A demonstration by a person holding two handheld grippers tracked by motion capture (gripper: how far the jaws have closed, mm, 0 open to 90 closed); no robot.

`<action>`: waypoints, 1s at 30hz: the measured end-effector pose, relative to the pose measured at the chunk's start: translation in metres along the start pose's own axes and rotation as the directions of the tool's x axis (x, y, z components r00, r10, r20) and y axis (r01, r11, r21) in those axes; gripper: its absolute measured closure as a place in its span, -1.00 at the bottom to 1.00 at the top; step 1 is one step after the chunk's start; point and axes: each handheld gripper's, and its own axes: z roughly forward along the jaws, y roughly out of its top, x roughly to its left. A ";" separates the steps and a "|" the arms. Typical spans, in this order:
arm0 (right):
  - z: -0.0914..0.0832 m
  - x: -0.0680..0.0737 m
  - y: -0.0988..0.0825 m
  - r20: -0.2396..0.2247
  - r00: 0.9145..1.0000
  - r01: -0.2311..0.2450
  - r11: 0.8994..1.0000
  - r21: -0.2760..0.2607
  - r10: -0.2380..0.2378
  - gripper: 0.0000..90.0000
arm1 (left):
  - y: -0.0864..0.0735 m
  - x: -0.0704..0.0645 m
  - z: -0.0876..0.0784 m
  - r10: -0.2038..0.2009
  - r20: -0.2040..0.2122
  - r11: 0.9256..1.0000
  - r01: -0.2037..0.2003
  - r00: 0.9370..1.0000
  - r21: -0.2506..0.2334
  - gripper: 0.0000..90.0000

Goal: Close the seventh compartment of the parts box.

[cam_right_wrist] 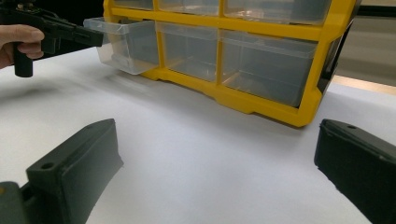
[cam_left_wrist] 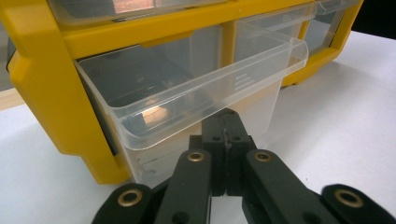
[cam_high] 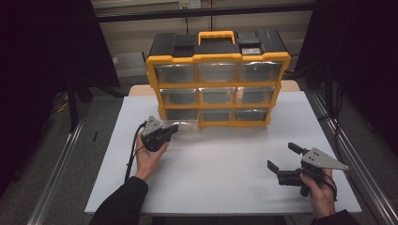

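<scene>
My right gripper [cam_high: 280, 158] rests nearest me over the white table [cam_high: 225, 159], jaws spread wide with nothing between them, well apart from the cabinet. My left gripper [cam_high: 172, 129] sits farther forward, jaws pressed together on the front lip of the clear drawer [cam_left_wrist: 187, 98], which stands part-way out of the bottom-left bay. Behind it stands the yellow drawer cabinet [cam_high: 218, 75], upright at the table's far edge, its other drawers pushed in.
</scene>
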 end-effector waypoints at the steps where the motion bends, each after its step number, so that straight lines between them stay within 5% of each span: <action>1: 0.000 0.000 0.000 0.000 1.000 -0.002 1.000 0.002 0.002 -1.00 | 0.000 -0.002 0.001 -0.028 0.002 1.000 0.028 1.000 -0.004 1.00; 9: 0.001 0.000 0.000 0.000 1.000 -0.007 1.000 0.000 0.007 -1.00 | 0.002 0.001 0.002 -0.004 -0.008 1.000 0.004 1.000 0.006 1.00; 30: 0.001 0.000 0.000 0.001 1.000 0.002 1.000 0.001 -0.002 -1.00 | 0.004 0.004 0.010 -0.038 -0.022 0.999 0.037 0.999 -0.011 1.00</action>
